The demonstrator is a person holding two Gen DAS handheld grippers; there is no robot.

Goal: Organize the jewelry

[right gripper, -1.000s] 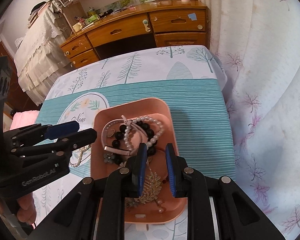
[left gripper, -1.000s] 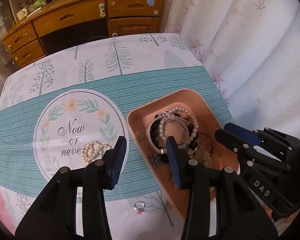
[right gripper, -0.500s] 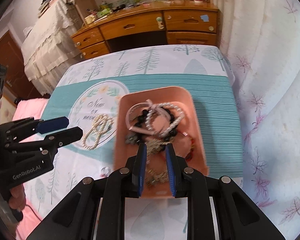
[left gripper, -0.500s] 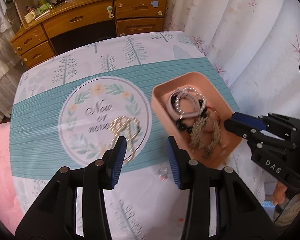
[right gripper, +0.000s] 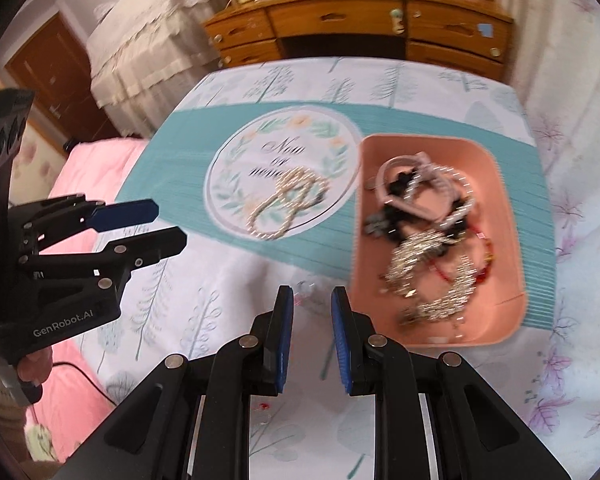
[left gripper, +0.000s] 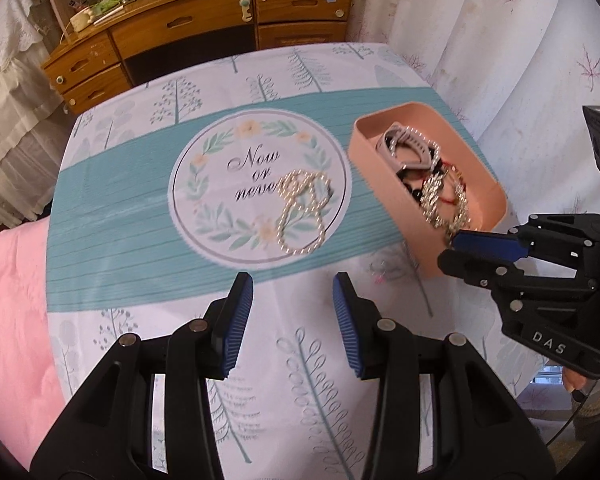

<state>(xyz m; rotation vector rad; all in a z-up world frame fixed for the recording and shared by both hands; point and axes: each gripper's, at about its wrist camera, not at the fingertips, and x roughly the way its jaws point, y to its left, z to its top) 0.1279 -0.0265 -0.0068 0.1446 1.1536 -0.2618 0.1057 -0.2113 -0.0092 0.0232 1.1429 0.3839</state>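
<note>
Awaiting sorting: pearl necklace [left gripper: 302,210] and ring [left gripper: 380,270] lie outside the filled tray [left gripper: 384,196]; left tool [left gripper: 293,328] spread, right tool [right gripper: 311,334] narrowly parted, both empty.

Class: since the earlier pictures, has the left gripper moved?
Yes. The left gripper has drawn back toward the table's near edge, from beside the pink tray.

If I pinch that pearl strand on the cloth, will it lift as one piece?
Probably floppy: the pearl strand lies in loose, overlapping loops, so it should drape and swing. The round beads may slip between the fingers. It looks light, and a trailing loop could snag.
</note>
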